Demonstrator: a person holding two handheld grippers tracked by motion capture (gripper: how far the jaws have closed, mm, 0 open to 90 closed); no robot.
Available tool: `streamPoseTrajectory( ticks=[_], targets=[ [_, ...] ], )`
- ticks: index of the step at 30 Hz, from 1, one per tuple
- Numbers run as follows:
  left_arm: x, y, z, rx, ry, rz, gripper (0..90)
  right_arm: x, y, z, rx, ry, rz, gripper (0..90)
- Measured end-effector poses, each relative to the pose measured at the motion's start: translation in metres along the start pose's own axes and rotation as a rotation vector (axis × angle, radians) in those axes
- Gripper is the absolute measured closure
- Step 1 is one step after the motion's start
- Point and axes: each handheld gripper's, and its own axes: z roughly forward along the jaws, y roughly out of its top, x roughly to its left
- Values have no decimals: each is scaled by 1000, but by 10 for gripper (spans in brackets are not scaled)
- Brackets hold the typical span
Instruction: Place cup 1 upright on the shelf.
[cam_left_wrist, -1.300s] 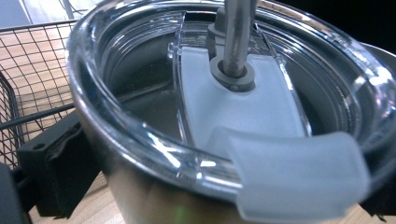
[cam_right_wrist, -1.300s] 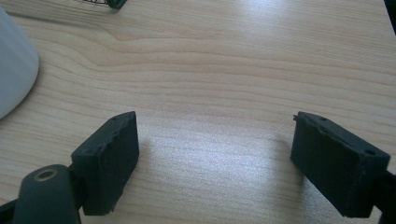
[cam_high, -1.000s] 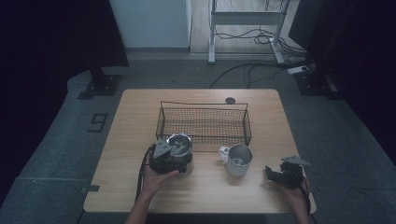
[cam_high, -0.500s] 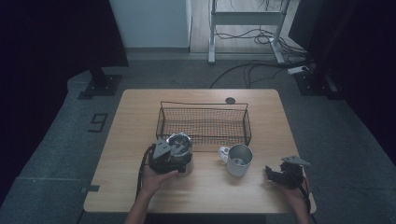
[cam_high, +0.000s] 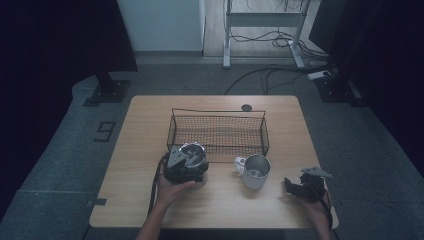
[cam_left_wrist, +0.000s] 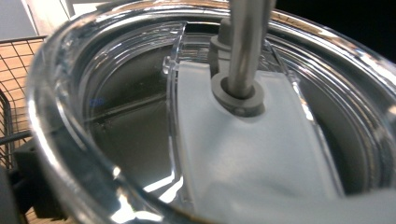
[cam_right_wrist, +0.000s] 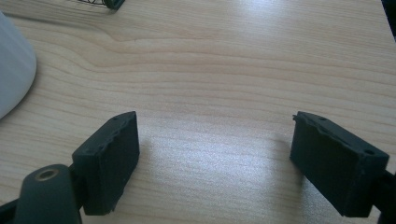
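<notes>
My left gripper (cam_high: 186, 167) spans the clear-lidded steel tumbler (cam_left_wrist: 219, 116) before the wire basket (cam_high: 218, 131), jaws just widening; my right gripper (cam_right_wrist: 229, 163) idles gaping, empty.

One wire basket (cam_high: 218, 132), two cups (cam_high: 256, 171), one table (cam_high: 150, 125).

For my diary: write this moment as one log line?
left tool: at tumbler, jaws just opening | right tool: open, empty, over table | mug: upright
</notes>
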Motion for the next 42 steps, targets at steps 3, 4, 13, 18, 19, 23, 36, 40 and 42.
streamPoseTrajectory(
  ticks=[3,4,13,18,19,23,36,40,42],
  targets=[
    [0,0,-1,-1,4,15,18,0,0,0,0,0,0,154],
    [0,0,-1,0,4,19,21,0,0,0,0,0,0,154],
    [4,2,-4,10,-26,12,27,0,0,0,-1,1,-1,154],
    [4,3,-7,18,-35,11,28,0,0,0,-1,1,-1,154],
    [4,3,-7,19,-32,11,28,0,0,0,-1,1,-1,154],
    [5,6,-11,30,-26,9,28,0,0,0,-1,1,-1,154],
    [10,16,-26,14,-41,5,29,0,0,0,-1,-2,0,154],
    [12,20,-26,19,-35,7,29,0,0,0,-1,-3,0,154],
    [12,22,-27,19,-35,14,29,0,0,0,-1,-3,0,154]
  ],
)
